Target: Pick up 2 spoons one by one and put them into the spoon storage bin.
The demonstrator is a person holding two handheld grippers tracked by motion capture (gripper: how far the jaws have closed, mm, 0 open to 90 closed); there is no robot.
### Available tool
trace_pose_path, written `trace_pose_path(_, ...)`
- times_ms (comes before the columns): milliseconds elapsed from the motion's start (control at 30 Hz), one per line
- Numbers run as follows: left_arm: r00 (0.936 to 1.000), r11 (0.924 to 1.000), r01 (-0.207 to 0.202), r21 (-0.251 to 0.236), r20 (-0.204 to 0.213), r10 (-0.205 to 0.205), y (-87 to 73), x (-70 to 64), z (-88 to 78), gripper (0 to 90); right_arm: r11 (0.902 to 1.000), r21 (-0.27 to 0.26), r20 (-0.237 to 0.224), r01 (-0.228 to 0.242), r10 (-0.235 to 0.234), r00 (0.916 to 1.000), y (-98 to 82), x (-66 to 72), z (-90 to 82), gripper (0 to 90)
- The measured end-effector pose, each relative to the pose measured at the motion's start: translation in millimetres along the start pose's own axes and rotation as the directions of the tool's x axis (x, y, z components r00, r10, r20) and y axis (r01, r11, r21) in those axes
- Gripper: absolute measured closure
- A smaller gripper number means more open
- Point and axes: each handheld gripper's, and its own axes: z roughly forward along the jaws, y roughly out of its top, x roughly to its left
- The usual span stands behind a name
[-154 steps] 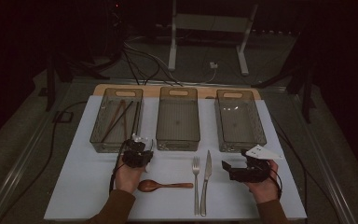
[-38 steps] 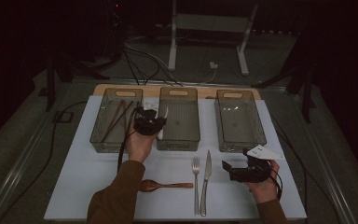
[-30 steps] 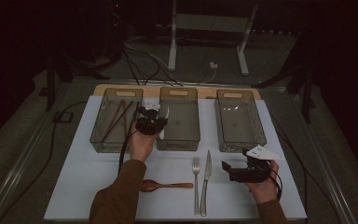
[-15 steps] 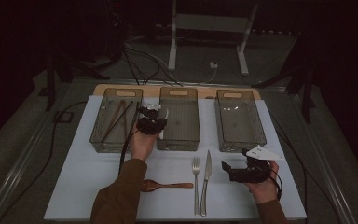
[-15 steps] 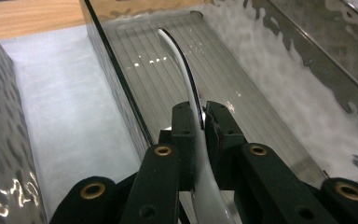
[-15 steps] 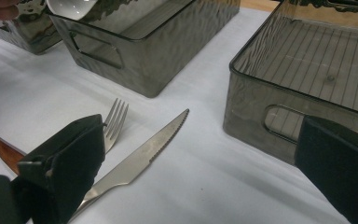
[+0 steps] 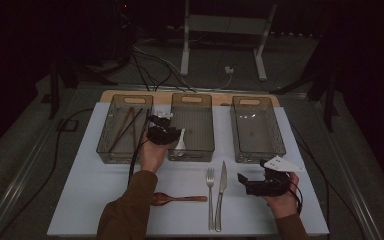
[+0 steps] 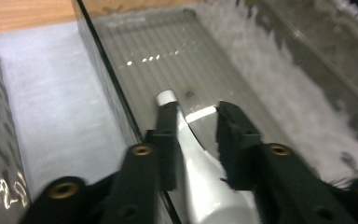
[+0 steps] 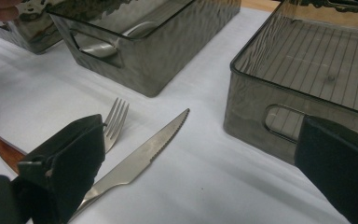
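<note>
We are easing the left tongs (image 8: 193, 135) apart around the white plastic spoon (image 8: 200, 182), hanging just over the middle smoky plastic bin (image 7: 192, 127); released askew, it risks catching the bin's rim. Our right tongs (image 9: 205, 177) are gaping empty, well right of that bin.

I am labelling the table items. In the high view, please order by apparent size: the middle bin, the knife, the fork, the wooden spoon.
1. Middle bin, clearly largest.
2. Knife.
3. Fork, slightly shorter than the knife.
4. Wooden spoon, though close to the fork; a sleeve may hide part of it.
</note>
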Motion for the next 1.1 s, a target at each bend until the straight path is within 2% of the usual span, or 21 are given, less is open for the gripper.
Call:
trace_pose_path(33,0.9999,1.0,0.006,-0.005,0.014,-0.005,0.4,0.1,-1.7,57.8,1.0,0.0,-0.001,-0.001,0.001,1.0,0.0,-0.1,-0.2,2.0)
trace_pose_path(100,0.9991,0.9998,0.007,-0.02,0.043,-0.006,0.9,0.0,-5.5,50.7,1.0,-0.002,0.0,-0.005,0.005,1.0,0.0,-0.4,-0.4,2.0)
trace_pose_path(233,0.9976,0.9992,0.014,-0.037,0.068,-0.012,2.1,-0.2,-14.0,33.1,1.0,-0.005,-0.003,-0.005,0.005,1.0,0.1,-0.7,-0.6,2.0)
trace_pose_path(267,0.996,0.999,0.02,-0.04,0.088,-0.016,2.1,-0.4,-15.9,30.2,1.0,-0.006,-0.005,-0.005,0.005,1.0,0.0,-0.7,-0.6,2.0)
trace_pose_path(367,0.9949,0.9987,-0.003,-0.052,0.1,0.008,1.7,-3.7,-22.8,21.2,0.9999,-0.009,-0.007,-0.007,0.006,1.0,0.1,-0.9,-1.0,2.0)
trace_pose_path(500,0.9898,0.9979,-0.035,-0.054,0.136,0.042,-0.5,-8.0,-32.4,10.8,0.9997,-0.02,-0.014,-0.012,0.012,0.9998,0.3,-2.0,-1.9,2.0)
trace_pose_path(600,0.9872,0.9962,-0.066,-0.057,0.141,0.074,-3.4,-11.5,-39.1,2.0,0.9994,-0.033,-0.023,-0.012,0.011,0.9997,0.3,-2.9,-2.4,2.0)
trace_pose_path(700,0.9824,0.9944,-0.089,-0.056,0.159,0.097,-7.8,-14.8,-45.5,1.2,0.999,-0.043,-0.029,-0.014,0.013,0.9995,0.4,-3.4,-3.0,2.0)
trace_pose_path(833,0.973,0.988,-0.146,-0.052,0.173,0.153,-15.9,-20.3,-52.3,1.1,0.9977,-0.068,-0.032,-0.007,0.005,0.9995,0.3,-4.0,-3.9,2.0)
trace_pose_path(1100,0.9574,0.9785,-0.2,-0.053,0.202,0.206,-30.5,-25.5,-64.0,1.1,0.9971,-0.076,-0.031,-0.009,0.007,0.9995,0.4,-4.9,-4.3,2.0)
